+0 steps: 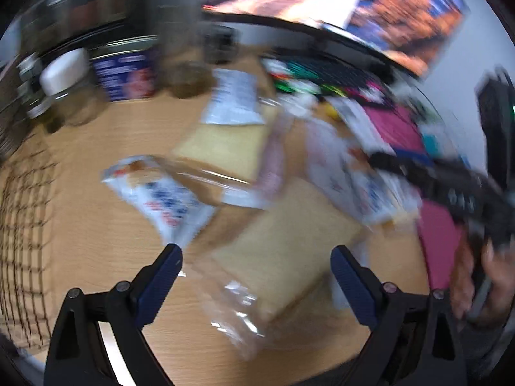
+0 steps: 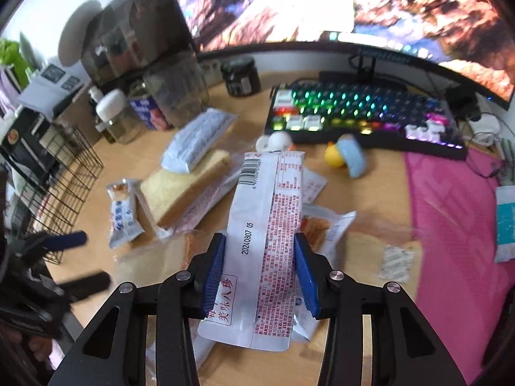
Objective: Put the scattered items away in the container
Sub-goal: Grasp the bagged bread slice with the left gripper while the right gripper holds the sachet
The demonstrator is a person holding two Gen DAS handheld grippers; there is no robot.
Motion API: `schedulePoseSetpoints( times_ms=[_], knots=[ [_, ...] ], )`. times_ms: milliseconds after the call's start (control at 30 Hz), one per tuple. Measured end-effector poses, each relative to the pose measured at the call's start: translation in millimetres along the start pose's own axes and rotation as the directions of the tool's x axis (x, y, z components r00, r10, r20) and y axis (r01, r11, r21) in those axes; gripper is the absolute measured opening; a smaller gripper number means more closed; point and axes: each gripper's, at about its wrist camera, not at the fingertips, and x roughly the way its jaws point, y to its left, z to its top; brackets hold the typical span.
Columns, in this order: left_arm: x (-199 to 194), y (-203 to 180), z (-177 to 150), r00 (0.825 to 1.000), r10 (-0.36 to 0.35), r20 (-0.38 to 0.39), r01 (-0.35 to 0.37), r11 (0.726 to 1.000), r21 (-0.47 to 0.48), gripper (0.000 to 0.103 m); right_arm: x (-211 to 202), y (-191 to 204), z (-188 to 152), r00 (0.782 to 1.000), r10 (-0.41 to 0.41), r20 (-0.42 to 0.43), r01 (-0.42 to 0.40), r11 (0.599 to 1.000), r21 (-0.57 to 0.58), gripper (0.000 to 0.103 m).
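the right gripper (image 2: 260,268) is clamped on a long white snack packet (image 2: 267,225), blue pads pressing its two edges, the printed back facing up and lifted off the wooden desk (image 2: 370,193). the left gripper (image 1: 257,276) stands wide with nothing between its pads, over a clear-wrapped bread slice (image 1: 283,257). taking the held packet as landmark: left of it lie another wrapped bread slice (image 2: 180,189) and a small blue-white snack bar (image 2: 124,212); further left stands the black wire basket (image 2: 64,173). beyond it lie a yellow duck toy (image 2: 334,156) and a lit keyboard (image 2: 360,112); to the right a pink mat (image 2: 457,212).
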Motion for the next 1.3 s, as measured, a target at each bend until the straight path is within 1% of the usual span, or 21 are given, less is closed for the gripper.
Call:
schedulePoseSetpoints(
  times_ms=[67, 167, 300, 367, 400, 533, 667, 767, 933, 1000, 1100, 1167, 1200, 1233, 1267, 1300],
  knots=[
    [6, -10, -2, 0.999, -0.032, -0.036, 0.034, 0.998, 0.058, 0.093, -8, -3, -2, 1.0, 0.003, 0.009, -0.003, 1.0, 0.008, 0.044],
    [20, -13, -3, 0.994, -0.052, -0.091, 0.063, 0.991, 0.121, 0.093, -14, -7, -8, 1.0, 0.023, 0.014, -0.023, 0.999, 0.022, 0.044],
    [32, -7, 3, 0.987, -0.078, -0.142, 0.102, 0.98, 0.171, 0.093, -16, -13, -14, 0.999, 0.041, 0.016, -0.042, 0.999, 0.035, 0.044],
    [36, -5, 7, 0.979, -0.124, -0.159, 0.153, 0.971, 0.183, 0.093, -16, -14, -16, 0.999, 0.05, 0.019, -0.05, 0.998, 0.044, 0.044],
    [38, -4, 9, 0.977, -0.128, -0.169, 0.16, 0.968, 0.193, 0.093, -16, -15, -16, 0.998, 0.051, 0.02, -0.052, 0.998, 0.045, 0.044],
    [41, -3, 13, 0.972, -0.144, -0.187, 0.187, 0.954, 0.235, 0.093, -16, -18, -14, 0.998, 0.054, 0.026, -0.055, 0.997, 0.053, 0.044],
    [46, 2, 17, 0.963, -0.172, -0.207, 0.22, 0.946, 0.238, 0.094, -14, -19, -12, 0.998, 0.059, 0.023, -0.06, 0.997, 0.053, 0.044],
    [55, 1, 19, 0.956, -0.191, -0.225, 0.243, 0.941, 0.236, 0.096, -11, -18, -11, 0.997, 0.072, 0.021, -0.073, 0.996, 0.056, 0.044],
    [66, -2, 18, 0.953, -0.193, -0.232, 0.25, 0.937, 0.245, 0.102, -6, -18, -10, 0.997, 0.08, 0.012, -0.081, 0.995, 0.06, 0.044],
    [67, -5, 18, 0.96, -0.191, -0.206, 0.243, 0.934, 0.264, 0.102, -5, -19, -9, 0.997, 0.078, 0.012, -0.079, 0.995, 0.065, 0.044],
    [69, -9, 18, 0.961, -0.198, -0.193, 0.25, 0.922, 0.297, 0.102, -5, -20, -9, 0.997, 0.078, 0.015, -0.079, 0.995, 0.065, 0.044],
    [71, -10, 20, 0.961, -0.195, -0.195, 0.248, 0.923, 0.295, 0.101, -5, -21, -9, 0.997, 0.08, 0.015, -0.081, 0.994, 0.067, 0.044],
    [71, -10, 21, 0.963, -0.19, -0.193, 0.239, 0.93, 0.279, 0.1, -5, -21, -9, 0.997, 0.08, 0.015, -0.081, 0.994, 0.067, 0.044],
    [70, -10, 21, 0.966, -0.181, -0.185, 0.226, 0.937, 0.267, 0.094, -5, -21, -8, 0.996, 0.083, 0.016, -0.084, 0.994, 0.068, 0.044],
    [68, -10, 22, 0.966, -0.183, -0.183, 0.226, 0.939, 0.258, 0.081, -6, -21, -8, 0.996, 0.085, 0.019, -0.086, 0.994, 0.071, 0.044],
    [66, -8, 23, 0.962, -0.2, -0.188, 0.242, 0.941, 0.237, 0.078, -7, -22, -9, 0.996, 0.086, 0.023, -0.087, 0.993, 0.075, 0.044]
  ],
)
